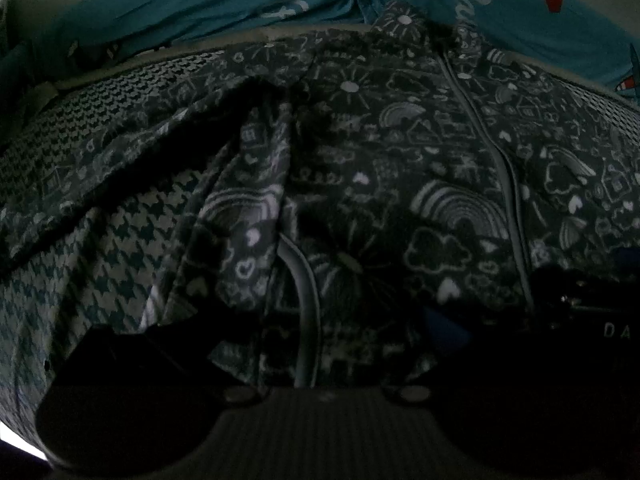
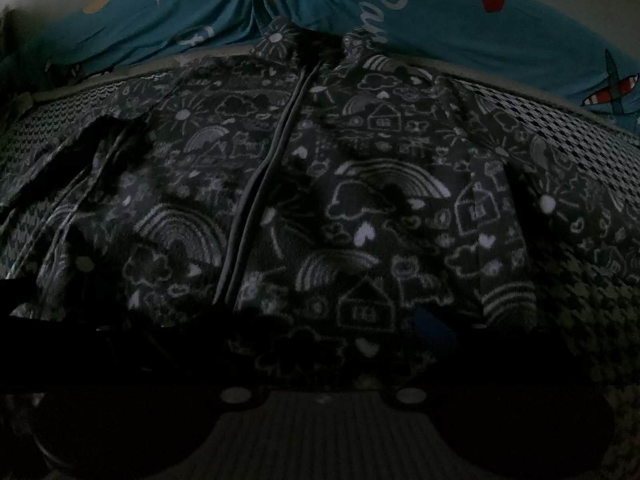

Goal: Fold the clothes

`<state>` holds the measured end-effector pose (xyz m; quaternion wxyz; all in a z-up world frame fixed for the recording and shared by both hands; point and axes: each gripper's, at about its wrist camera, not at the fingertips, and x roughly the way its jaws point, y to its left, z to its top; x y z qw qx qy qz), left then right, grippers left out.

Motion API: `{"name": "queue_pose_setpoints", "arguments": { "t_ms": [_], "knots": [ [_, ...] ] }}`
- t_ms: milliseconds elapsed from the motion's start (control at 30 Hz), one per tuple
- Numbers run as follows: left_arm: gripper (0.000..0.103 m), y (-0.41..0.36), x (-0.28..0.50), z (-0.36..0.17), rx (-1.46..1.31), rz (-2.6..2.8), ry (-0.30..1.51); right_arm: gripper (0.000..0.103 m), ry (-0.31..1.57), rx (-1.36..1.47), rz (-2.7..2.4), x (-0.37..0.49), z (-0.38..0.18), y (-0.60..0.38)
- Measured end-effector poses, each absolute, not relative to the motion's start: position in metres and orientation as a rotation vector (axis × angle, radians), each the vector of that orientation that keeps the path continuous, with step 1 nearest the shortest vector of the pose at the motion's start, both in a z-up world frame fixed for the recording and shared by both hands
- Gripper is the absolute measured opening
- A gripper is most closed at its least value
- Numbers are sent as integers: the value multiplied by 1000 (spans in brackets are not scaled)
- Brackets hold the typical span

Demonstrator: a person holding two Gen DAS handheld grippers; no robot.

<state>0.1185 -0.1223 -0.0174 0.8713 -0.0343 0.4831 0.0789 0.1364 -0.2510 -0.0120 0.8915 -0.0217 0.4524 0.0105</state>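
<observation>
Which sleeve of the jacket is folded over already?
The sleeve on the picture's left, doubled onto the jacket; the other sleeve lies spread out.

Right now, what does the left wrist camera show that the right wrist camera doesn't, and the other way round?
Only the left wrist view shows a sleeve fold bunched over the houndstooth cover and white letters on dark gear at the right edge. Only the right wrist view shows the striped toy-plane print clearly. Both show the dark zip-up fleece jacket with white doodles, the teal printed sheet behind, and the houndstooth cover.
</observation>
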Motion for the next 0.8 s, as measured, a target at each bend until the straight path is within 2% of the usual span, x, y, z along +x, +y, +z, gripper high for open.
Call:
{"name": "queue_pose_setpoints", "arguments": {
  "t_ms": [800],
  "knots": [
    [103, -120, 118, -17, -90, 166, 1014, 103, 952, -34, 38, 138, -14, -253]
  ]
}}
